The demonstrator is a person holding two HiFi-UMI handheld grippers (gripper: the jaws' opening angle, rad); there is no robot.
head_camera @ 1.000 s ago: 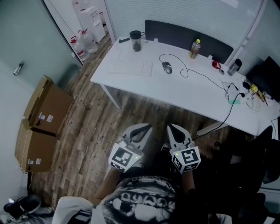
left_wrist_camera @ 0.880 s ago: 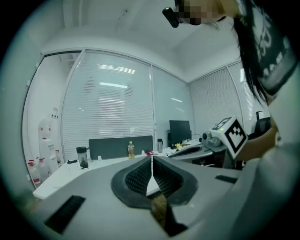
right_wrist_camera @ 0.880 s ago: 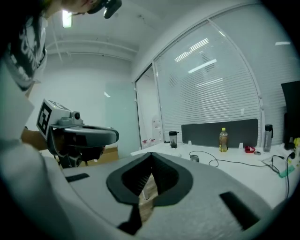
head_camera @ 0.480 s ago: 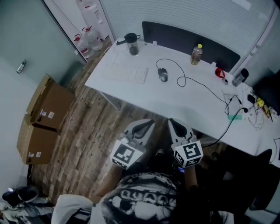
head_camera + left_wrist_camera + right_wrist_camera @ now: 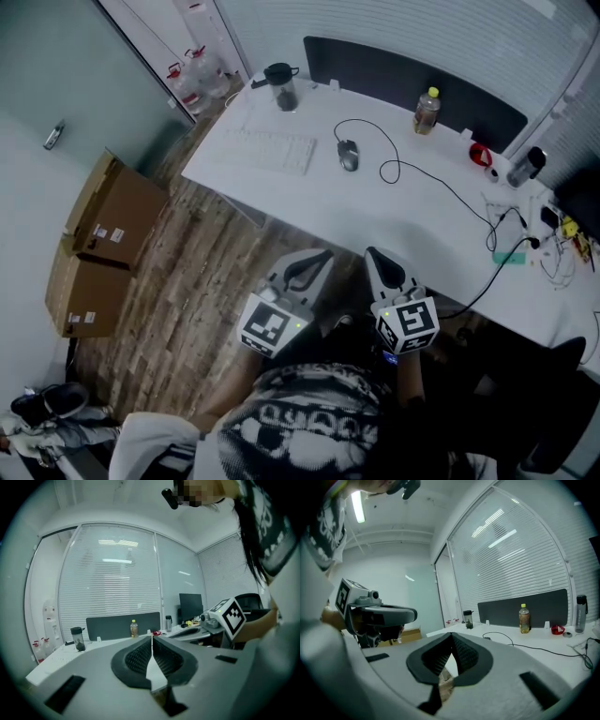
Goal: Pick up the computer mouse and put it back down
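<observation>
Currently both claws are pinched fully closed with nothing between the jaws. The left gripper [image 5: 317,259] and right gripper [image 5: 377,259] sit side by side at lower centre of the head view, tips pointing up-frame toward the white desk [image 5: 394,225]. The computer mouse [image 5: 348,155] lies on the desk at upper centre, well apart from both grippers, with its black cable [image 5: 441,187] looping off to the right. White keyboard [image 5: 274,150] just left of it. Dark tumbler [image 5: 280,86] near the desk's upper-left corner, drinks bottle [image 5: 427,110] (yellow cap) by the back edge. Cardboard boxes [image 5: 112,220] on the wood floor [image 5: 197,300] at left.
</observation>
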